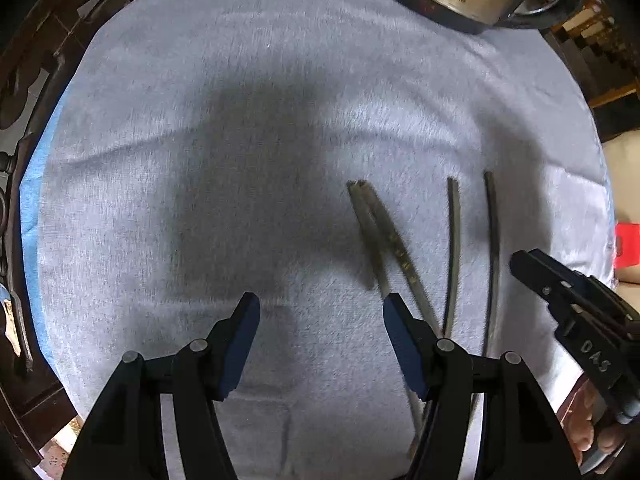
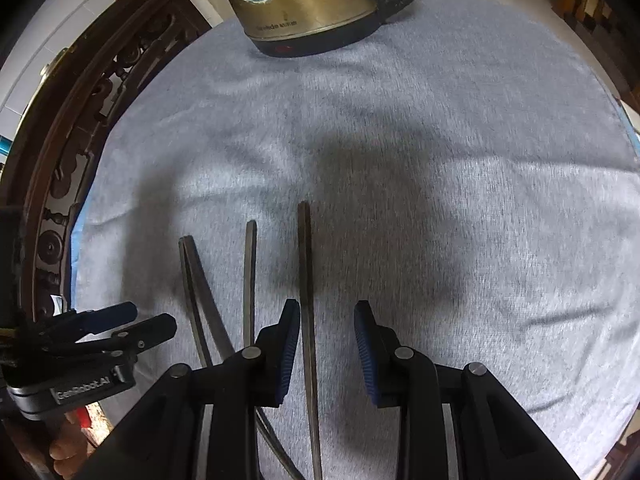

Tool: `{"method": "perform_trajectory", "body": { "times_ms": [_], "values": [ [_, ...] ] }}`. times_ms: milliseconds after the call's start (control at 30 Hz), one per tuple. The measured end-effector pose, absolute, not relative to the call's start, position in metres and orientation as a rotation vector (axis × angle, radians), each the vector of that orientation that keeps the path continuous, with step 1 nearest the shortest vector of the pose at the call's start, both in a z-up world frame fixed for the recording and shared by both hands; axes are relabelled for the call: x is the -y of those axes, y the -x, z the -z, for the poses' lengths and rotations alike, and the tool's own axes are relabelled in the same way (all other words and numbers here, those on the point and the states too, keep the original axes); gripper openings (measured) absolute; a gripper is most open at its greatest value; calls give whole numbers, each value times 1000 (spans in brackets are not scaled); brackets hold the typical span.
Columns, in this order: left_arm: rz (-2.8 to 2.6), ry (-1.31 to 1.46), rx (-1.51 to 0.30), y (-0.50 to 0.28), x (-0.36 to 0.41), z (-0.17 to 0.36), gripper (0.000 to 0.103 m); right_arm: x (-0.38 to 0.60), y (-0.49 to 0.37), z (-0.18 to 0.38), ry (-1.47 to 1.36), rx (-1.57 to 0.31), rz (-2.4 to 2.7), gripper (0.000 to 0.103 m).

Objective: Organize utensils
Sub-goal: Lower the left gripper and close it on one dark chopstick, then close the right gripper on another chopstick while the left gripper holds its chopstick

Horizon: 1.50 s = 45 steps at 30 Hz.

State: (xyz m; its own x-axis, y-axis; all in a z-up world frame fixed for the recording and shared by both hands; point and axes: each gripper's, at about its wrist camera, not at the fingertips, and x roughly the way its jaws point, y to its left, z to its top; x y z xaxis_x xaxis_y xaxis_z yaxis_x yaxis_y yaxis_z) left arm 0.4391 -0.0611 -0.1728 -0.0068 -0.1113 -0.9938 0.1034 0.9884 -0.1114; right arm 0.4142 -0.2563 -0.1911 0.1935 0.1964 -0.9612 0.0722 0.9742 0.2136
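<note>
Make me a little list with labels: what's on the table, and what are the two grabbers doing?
surface: grey cloth
utensils: four chopsticks; joined pair, two single sticks
back: kettle
left gripper: open, nothing between the jaws
right gripper: open, one chopstick between the jaws, not pinched

Four dark chopsticks on the grey cloth, all running lengthwise, near-parallel. Leftmost pair (image 2: 192, 280) touching at far tips, splaying apart toward the camera in a narrow V; brownish w/ faint markings in left wrist view (image 1: 384, 236). Next, a single dark stick (image 2: 250, 276) just beside. Rightmost stick (image 2: 306, 280) lies straight, apart from the others, flat on the cloth.
</note>
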Motion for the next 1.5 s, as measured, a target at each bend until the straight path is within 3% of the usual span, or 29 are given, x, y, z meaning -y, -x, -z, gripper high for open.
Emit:
{"method": "perform_trajectory", "body": {
  "times_ms": [333,533,733,800,1000,1433,1500],
  "values": [
    [157,43,-1617,-448,76,189,65,255,-426,197,-228,-1407,-67,31],
    [162,2,-1591,-439,90,198,58,263,-429,202,-278,-1409,-76,31],
    [184,-52,-1551,-442,85,197,32,269,-426,204,-291,-1400,-84,31],
    [182,-116,-1548,-445,84,196,15,267,-425,204,-287,-1399,-87,31],
    [204,-268,-1547,-451,86,195,15,256,-430,203,-237,-1403,-57,31],
    [174,-88,-1556,-462,68,195,15,228,-462,204,-86,-1450,-12,31],
    [174,-88,-1544,-457,73,196,15,225,-461,203,-78,-1442,-25,23]
  ]
}}
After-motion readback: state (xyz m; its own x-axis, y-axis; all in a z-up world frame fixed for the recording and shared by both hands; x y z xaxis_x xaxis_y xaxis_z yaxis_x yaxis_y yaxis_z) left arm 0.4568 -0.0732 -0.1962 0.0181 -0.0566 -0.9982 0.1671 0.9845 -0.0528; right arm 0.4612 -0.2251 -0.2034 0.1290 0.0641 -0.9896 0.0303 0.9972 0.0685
